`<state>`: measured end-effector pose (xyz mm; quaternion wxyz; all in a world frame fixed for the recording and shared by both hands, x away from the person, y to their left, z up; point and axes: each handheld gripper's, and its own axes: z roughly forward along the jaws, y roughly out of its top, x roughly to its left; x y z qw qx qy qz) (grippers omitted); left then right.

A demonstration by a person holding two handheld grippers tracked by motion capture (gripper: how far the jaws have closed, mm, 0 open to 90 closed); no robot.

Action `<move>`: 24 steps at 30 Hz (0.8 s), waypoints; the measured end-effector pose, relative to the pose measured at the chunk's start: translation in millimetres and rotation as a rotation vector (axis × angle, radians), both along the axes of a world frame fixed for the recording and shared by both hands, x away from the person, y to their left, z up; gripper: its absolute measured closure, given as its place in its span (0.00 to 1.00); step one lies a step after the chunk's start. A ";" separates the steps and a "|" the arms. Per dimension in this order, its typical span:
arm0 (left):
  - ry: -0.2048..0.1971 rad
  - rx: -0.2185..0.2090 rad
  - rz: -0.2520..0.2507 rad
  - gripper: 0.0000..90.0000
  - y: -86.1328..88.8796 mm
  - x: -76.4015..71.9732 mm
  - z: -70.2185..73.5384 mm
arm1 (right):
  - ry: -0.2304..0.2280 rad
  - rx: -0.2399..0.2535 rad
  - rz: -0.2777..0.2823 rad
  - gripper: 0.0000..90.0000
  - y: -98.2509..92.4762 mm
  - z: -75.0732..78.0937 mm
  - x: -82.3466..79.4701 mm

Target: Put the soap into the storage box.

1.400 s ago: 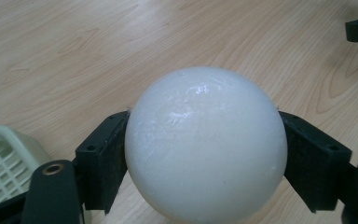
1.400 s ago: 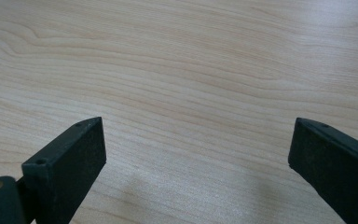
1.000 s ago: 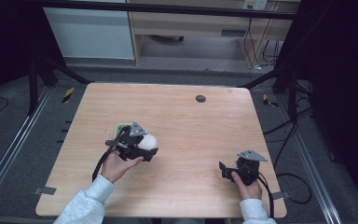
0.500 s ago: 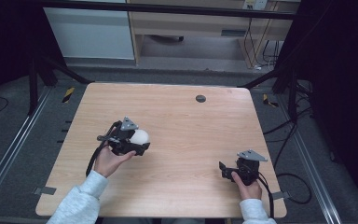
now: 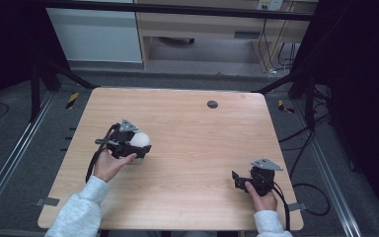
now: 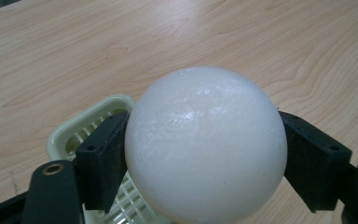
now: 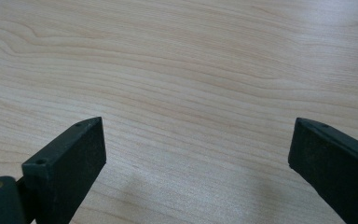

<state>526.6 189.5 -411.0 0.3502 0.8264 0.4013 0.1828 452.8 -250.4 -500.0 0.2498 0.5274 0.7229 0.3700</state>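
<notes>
The rectangular light-wood table (image 5: pixel 187 148) carries almost nothing besides a small dark round plug (image 5: pixel 212 104) near its far edge, at about one o'clock from the centre. At about nine o'clock from the centre, the left gripper (image 5: pixel 137 147) has its two black jaws pressed against the sides of a smooth white matte ball (image 6: pixel 205 144), carrying it above a pale green slotted plastic basket (image 6: pixel 81 128) that shows just beneath the ball in the left gripper view. At about four o'clock, near the table's near right corner, the right gripper (image 5: pixel 238 178) rests low with its jaws spread wide on nothing but bare wood.

The main risk appears to be the ball slipping: the flat jaws meet a round, slick surface on narrow contact, so a tilt or a loosened squeeze could let it roll out, miss the small basket and run off the table. No brand, label or writing can be read anywhere.
</notes>
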 end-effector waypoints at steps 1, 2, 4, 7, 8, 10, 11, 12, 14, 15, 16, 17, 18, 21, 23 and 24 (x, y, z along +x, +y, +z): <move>0.000 0.000 0.000 0.25 0.0 0.0 0.0 | 0.000 0.000 0.000 0.05 0.0 0.0 0.0; 0.002 0.002 0.004 0.25 1.1 1.4 -0.6 | 0.000 0.000 0.000 0.05 0.0 0.0 0.0; 0.003 0.002 0.012 0.25 3.1 3.6 -1.6 | -0.001 -0.002 0.000 0.05 0.1 -0.1 -0.1; 0.009 0.001 0.024 0.25 7.1 7.9 -3.7 | 0.001 0.001 -0.001 0.05 0.1 0.0 -0.1; 0.012 0.004 0.034 0.25 9.8 10.6 -4.7 | 0.000 0.000 0.001 0.05 0.0 0.0 0.0; 0.016 0.006 0.039 0.25 12.1 12.6 -5.5 | 0.004 0.004 0.001 0.05 0.2 0.0 -0.1; 0.016 0.006 0.043 0.25 13.0 13.2 -5.9 | 0.004 0.004 0.000 0.05 0.4 0.0 0.0; 0.016 0.006 0.043 0.25 13.0 13.2 -5.9 | 0.004 0.004 0.000 0.05 0.4 0.0 0.0; 0.021 0.012 0.051 0.25 15.8 15.6 -7.2 | 0.000 -0.002 0.000 0.05 -0.1 -0.1 0.1; 0.021 0.012 0.051 0.25 15.8 15.6 -7.2 | 0.000 -0.002 0.000 0.05 -0.1 -0.1 0.1; 0.021 0.014 0.055 0.25 16.5 16.5 -7.8 | 0.003 0.000 -0.001 0.05 0.0 -0.1 0.1; 0.023 0.018 0.060 0.25 18.1 18.2 -8.7 | 0.003 0.005 0.002 0.05 0.2 0.0 0.0; 0.023 0.018 0.060 0.25 18.1 18.2 -8.7 | 0.003 0.005 0.002 0.05 0.2 0.0 0.0; 0.027 0.022 0.065 0.25 20.8 20.8 -9.8 | 0.004 0.001 0.000 0.05 0.1 -0.2 0.2; 0.027 0.020 0.072 0.25 21.4 22.5 -11.3 | 0.004 0.004 0.000 0.05 0.5 -0.2 0.1; 0.027 0.020 0.072 0.25 21.4 22.5 -11.3 | 0.004 0.004 0.000 0.05 0.5 -0.2 0.1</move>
